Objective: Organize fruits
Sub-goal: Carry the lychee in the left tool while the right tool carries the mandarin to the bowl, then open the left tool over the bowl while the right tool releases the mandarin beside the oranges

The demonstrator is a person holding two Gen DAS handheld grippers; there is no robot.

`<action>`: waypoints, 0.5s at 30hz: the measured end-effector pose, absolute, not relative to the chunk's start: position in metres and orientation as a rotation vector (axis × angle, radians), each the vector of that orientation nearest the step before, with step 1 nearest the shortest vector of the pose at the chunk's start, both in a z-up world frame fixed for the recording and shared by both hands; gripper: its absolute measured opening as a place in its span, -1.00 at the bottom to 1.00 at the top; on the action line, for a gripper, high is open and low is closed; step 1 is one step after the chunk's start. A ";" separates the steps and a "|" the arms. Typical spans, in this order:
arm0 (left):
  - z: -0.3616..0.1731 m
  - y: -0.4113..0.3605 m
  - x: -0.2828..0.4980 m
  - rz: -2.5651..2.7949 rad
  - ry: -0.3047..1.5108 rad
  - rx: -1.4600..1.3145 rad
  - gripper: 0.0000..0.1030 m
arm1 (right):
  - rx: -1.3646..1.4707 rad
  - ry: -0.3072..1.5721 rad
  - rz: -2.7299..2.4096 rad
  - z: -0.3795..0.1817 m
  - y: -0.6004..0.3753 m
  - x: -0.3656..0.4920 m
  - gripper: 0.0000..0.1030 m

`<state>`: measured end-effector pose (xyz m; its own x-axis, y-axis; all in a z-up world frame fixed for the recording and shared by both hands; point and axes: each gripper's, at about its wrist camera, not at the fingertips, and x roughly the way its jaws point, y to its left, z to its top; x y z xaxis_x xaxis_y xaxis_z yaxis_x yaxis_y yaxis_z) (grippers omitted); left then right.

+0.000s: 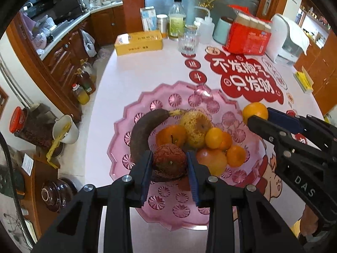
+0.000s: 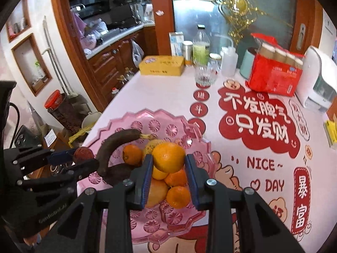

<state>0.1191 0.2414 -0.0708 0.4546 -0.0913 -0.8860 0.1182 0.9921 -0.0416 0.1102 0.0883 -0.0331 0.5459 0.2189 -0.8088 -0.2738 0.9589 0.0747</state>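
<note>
I hold two black two-finger tongs over a translucent pink scalloped plastic fruit bowl (image 1: 118,147) on a pale table with red printed lettering.

My left tongs (image 1: 169,162), at the lower centre of the left view, pinch a wrinkled dark-red round fruit (image 1: 169,162) between blue pads. My right tongs (image 2: 168,158), at the lower centre of the right view, pinch a round orange (image 2: 168,157). Both fruits hang above the bowl, clear of the heap.

What could go wrong, as I judge it: each fruit is round and held only at its sides, so a tilt or knock could roll it out and off the table. The wrinkled fruit looks soft and might crush. The tongs sit near each other, so they could collide.

Counted in the bowl: one blackened curved banana (image 1: 145,132), one yellowish net-wrapped pear-like fruit (image 1: 195,126), about five orange citrus fruits, some half hidden. Beyond, in the upper frame: one yellow rectangular tin (image 1: 139,43) and one clear ribbed drinking glass (image 1: 187,42).
</note>
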 end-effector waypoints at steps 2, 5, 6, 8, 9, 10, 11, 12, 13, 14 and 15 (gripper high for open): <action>-0.079 0.241 0.123 -0.139 1.107 0.030 -0.41 | -0.064 0.969 0.279 -0.041 0.089 0.113 -0.39; -0.089 0.239 0.130 -0.155 1.126 0.029 -0.41 | -0.069 0.996 0.255 -0.052 0.088 0.118 -0.39; -0.092 0.238 0.132 -0.161 1.131 0.031 -0.41 | -0.069 1.004 0.249 -0.055 0.088 0.120 -0.39; -0.098 0.235 0.134 -0.173 1.143 0.037 -0.41 | -0.068 1.025 0.233 -0.062 0.086 0.123 -0.39; -0.100 0.233 0.135 -0.178 1.149 0.040 -0.41 | -0.069 1.033 0.227 -0.065 0.085 0.125 -0.39; -0.104 0.231 0.137 -0.184 1.157 0.044 -0.41 | -0.071 1.040 0.223 -0.067 0.085 0.126 -0.39; -0.105 0.230 0.137 -0.188 1.163 0.046 -0.41 | -0.074 1.045 0.218 -0.069 0.084 0.128 -0.39; -0.109 0.229 0.138 -0.192 1.170 0.048 -0.41 | -0.077 1.052 0.213 -0.072 0.084 0.130 -0.38; -0.111 0.228 0.139 -0.194 1.176 0.049 -0.40 | -0.078 1.056 0.212 -0.074 0.084 0.131 -0.38; -0.113 0.228 0.140 -0.195 1.183 0.049 -0.40 | -0.080 1.061 0.212 -0.076 0.084 0.133 -0.38; -0.115 0.228 0.141 -0.196 1.191 0.047 -0.40 | -0.082 1.064 0.212 -0.077 0.084 0.134 -0.38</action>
